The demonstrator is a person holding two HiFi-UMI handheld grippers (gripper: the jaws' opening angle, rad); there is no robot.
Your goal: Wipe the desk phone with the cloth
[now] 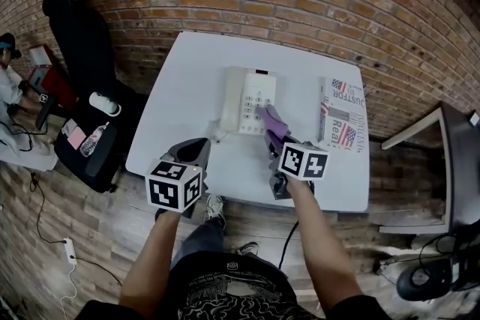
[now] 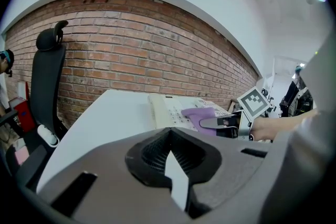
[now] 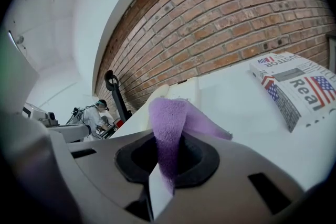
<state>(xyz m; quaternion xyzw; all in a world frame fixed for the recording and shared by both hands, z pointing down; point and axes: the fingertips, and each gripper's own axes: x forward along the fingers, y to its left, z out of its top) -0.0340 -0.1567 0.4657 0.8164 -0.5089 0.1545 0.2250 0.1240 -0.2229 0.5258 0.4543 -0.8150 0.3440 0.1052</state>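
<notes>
A cream desk phone (image 1: 247,100) lies in the middle of the white table (image 1: 187,86). The purple cloth (image 1: 272,122) rests against the phone's keypad near its right front corner, and my right gripper (image 1: 274,137) is shut on it. In the right gripper view the cloth (image 3: 169,128) bulges out from between the jaws, with the phone (image 3: 181,93) just beyond. My left gripper (image 1: 196,154) hovers over the table's front edge, left of the phone, jaws shut with nothing in them. The left gripper view shows the phone (image 2: 173,110) and the cloth (image 2: 202,116) on it.
A printed box (image 1: 341,115) with flag graphics lies right of the phone. A black office chair (image 1: 86,86) stands at the table's left. A brick wall runs behind the table. A person (image 1: 9,82) sits at far left. A desk edge (image 1: 442,161) is at right.
</notes>
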